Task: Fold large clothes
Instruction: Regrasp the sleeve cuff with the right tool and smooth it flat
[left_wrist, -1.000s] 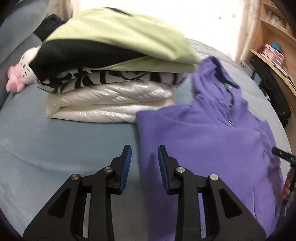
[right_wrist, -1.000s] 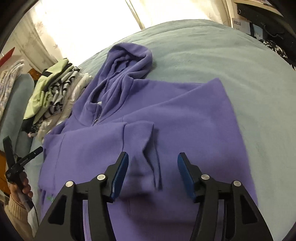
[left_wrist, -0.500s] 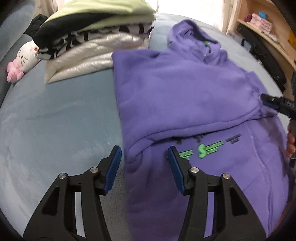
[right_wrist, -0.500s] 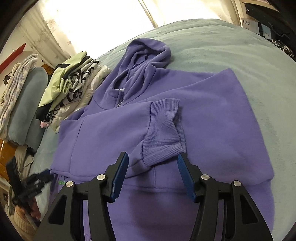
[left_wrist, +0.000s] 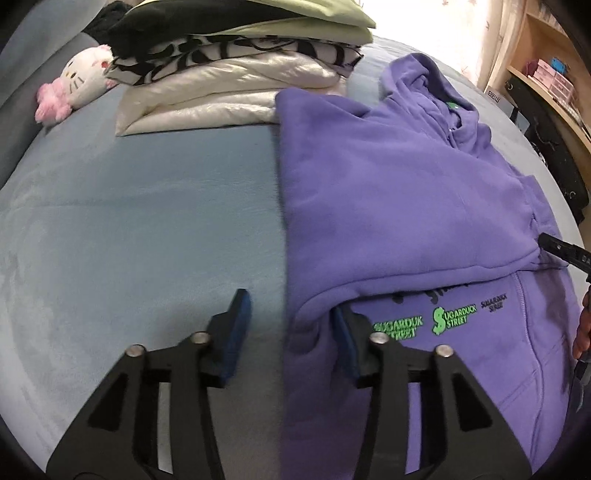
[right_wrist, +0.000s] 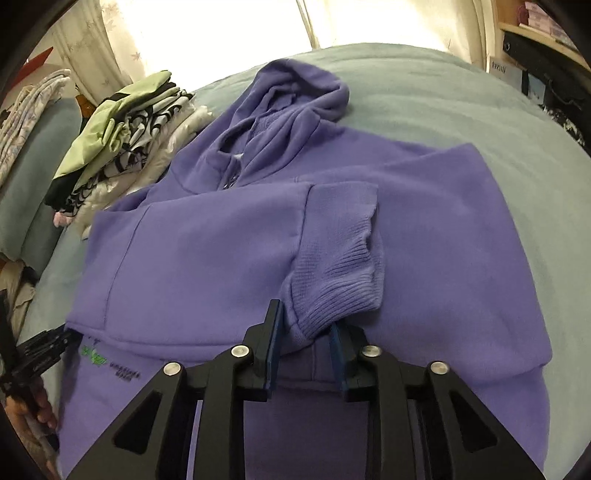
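A purple hoodie (left_wrist: 388, 192) lies flat on the blue-grey bed, hood away from me, both sleeves folded across its chest; green lettering (left_wrist: 447, 321) shows below the folded sleeve. My left gripper (left_wrist: 288, 332) is open, its jaws straddling the hoodie's left folded edge. In the right wrist view the hoodie (right_wrist: 207, 243) fills the middle, and my right gripper (right_wrist: 304, 339) has its jaws narrowed around the ribbed sleeve cuff (right_wrist: 340, 280), whose lower edge sits between the blue pads.
A stack of folded clothes (left_wrist: 240, 62) sits at the bed's far left, also in the right wrist view (right_wrist: 125, 136). A plush toy (left_wrist: 77, 85) lies beside it. Wooden shelves (left_wrist: 546, 74) stand on the right. The bed sheet (left_wrist: 140, 229) is bare left of the hoodie.
Both grippers drew back toward the hoodie's lower half. The left jaws widened over the folded edge. The right jaws narrowed around the sleeve cuff.
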